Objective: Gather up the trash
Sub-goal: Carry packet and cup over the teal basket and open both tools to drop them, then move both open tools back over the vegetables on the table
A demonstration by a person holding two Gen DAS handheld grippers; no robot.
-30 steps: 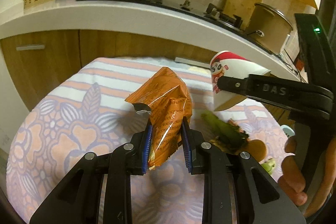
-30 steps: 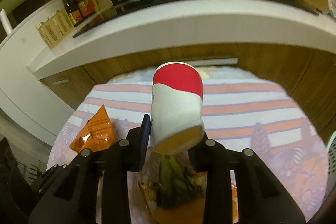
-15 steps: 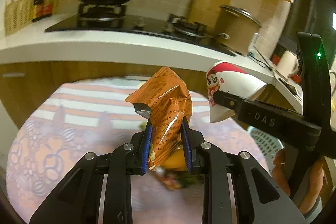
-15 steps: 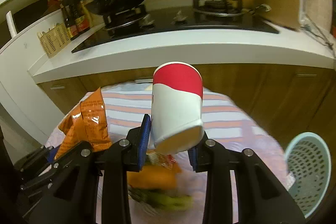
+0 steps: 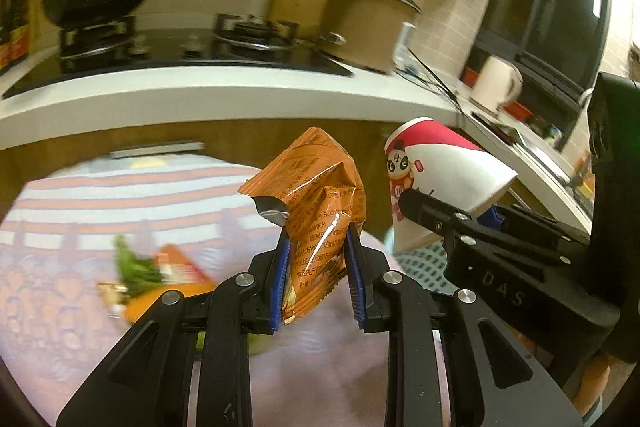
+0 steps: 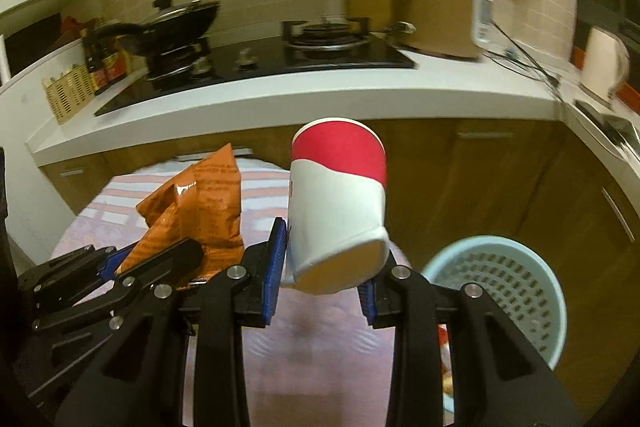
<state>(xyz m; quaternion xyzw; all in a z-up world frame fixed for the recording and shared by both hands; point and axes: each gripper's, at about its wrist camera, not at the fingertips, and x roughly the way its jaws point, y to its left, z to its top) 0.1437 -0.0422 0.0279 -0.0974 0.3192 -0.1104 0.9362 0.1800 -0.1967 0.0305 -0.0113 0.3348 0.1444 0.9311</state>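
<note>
Crinkled orange foil snack wrapper (image 5: 320, 199) stands upright in the left gripper (image 5: 318, 279), whose blue pads pinch its lower half, lifted above the round table in a striped, flower-patterned cloth (image 5: 100, 195). Beside it, the right gripper (image 6: 322, 269) is clamped on a tilted red-and-white paper cup (image 6: 340, 203), open mouth toward the camera, its rim squashed out of round.

Only the left wrist view shows the cup's printed face: a cartoon panda and red characters too small to read. It also shows "DAS" embossed on the right gripper's black arm, and blurred green and orange scraps (image 5: 148, 275) lying on the cloth to the left. The wrapper carries dark print, too fine to make out.

Only the right wrist view shows the pale blue perforated plastic basket (image 6: 500, 287) properly, low at the right past the table's edge, with wooden cabinet fronts (image 6: 500, 179) behind it and open space between cup and basket. The wrapper and cup are close together but apart.

Behind runs a white counter (image 6: 280, 95) carrying a black hob with a wok (image 6: 180, 23).
</note>
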